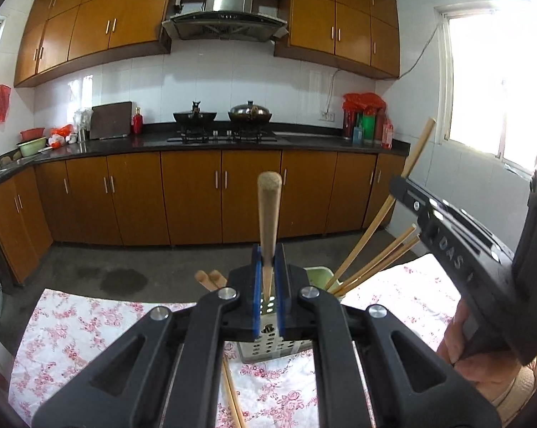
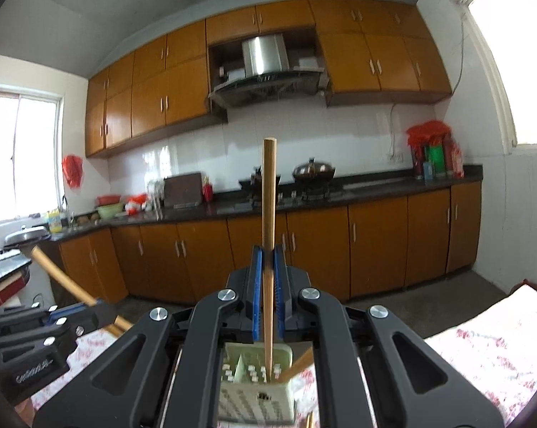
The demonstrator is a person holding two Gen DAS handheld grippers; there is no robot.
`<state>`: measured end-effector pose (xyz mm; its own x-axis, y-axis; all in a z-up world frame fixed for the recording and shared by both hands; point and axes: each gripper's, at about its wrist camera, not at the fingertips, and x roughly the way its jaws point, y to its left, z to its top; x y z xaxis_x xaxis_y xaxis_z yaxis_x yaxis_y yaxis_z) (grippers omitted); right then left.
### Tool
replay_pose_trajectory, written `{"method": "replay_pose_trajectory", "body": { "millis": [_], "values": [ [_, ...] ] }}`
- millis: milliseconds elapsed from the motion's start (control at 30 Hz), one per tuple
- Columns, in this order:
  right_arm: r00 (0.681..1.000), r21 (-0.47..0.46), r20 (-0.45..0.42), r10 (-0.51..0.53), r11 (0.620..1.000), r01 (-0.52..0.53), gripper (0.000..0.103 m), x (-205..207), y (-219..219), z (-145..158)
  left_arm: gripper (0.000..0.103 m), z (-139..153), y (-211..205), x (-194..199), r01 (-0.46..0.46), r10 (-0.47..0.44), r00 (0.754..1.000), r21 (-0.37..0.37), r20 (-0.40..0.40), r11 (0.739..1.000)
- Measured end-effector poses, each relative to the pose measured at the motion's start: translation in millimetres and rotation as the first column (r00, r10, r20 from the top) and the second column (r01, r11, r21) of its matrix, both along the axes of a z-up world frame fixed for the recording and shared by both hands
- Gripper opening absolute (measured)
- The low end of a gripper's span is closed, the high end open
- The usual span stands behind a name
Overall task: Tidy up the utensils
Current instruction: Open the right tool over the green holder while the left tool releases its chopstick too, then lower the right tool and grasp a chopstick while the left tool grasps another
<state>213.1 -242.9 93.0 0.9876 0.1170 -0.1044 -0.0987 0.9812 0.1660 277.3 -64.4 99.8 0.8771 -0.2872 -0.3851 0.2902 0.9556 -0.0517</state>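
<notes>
My left gripper [image 1: 268, 264] is shut on a thick wooden chopstick [image 1: 268, 214], held upright with its tip just above the perforated metal utensil holder [image 1: 268, 347]. My right gripper [image 2: 267, 264] is shut on a thinner chopstick [image 2: 268, 214], upright, its tip inside the green-rimmed holder [image 2: 257, 385]. The right gripper also shows in the left wrist view [image 1: 411, 192], and the left gripper in the right wrist view [image 2: 101, 312]. Several chopsticks [image 1: 372, 267] lean in the holder's right side. Two chopsticks [image 1: 233, 396] lie on the cloth.
The holder stands on a table with a pink floral cloth [image 1: 83, 324]. Two wooden ends [image 1: 209, 278] stick up left of the holder. Beyond are brown kitchen cabinets [image 1: 197, 199], a stove with pans [image 1: 222, 117] and a bright window [image 1: 500, 85].
</notes>
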Motion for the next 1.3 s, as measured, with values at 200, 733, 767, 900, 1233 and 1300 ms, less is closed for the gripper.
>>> {"method": "replay_pose_trajectory", "body": {
  "millis": [200, 733, 767, 900, 1233, 1300],
  "values": [
    [1.000, 0.017, -0.023, 0.010, 1.000, -0.010, 0.038, -16, -8, 4, 0.015, -1, 5, -2, -0.009, 0.009, 1.000, -0.021, -0.002, 1.000],
    [0.917, -0.009, -0.399, 0.018, 1.000, -0.024, 0.032, -58, -36, -70, 0.025, -33, 65, -86, -0.110, 0.109, 0.993, -0.016, -0.037, 0.994],
    [0.868, 0.003, -0.495, 0.042, 0.999, -0.047, 0.025, -51, -34, -97, 0.025, -52, 69, -82, -0.116, 0.117, 0.989, 0.013, -0.088, 0.993],
    [0.735, 0.055, -0.668, 0.114, 0.993, -0.104, 0.014, -44, -21, -161, 0.024, -116, 76, -75, -0.126, 0.141, 0.955, 0.072, -0.261, 0.989],
    [0.690, 0.033, -0.716, 0.111, 0.992, -0.125, 0.009, -42, -3, -188, 0.023, -185, 69, -74, -0.083, 0.091, 0.888, 0.038, -0.450, 0.996],
    [0.698, -0.005, -0.712, 0.077, 0.993, -0.115, 0.008, -42, -5, -188, 0.021, -187, 64, -74, -0.069, 0.078, 0.884, 0.036, -0.461, 0.997]
  ]
}}
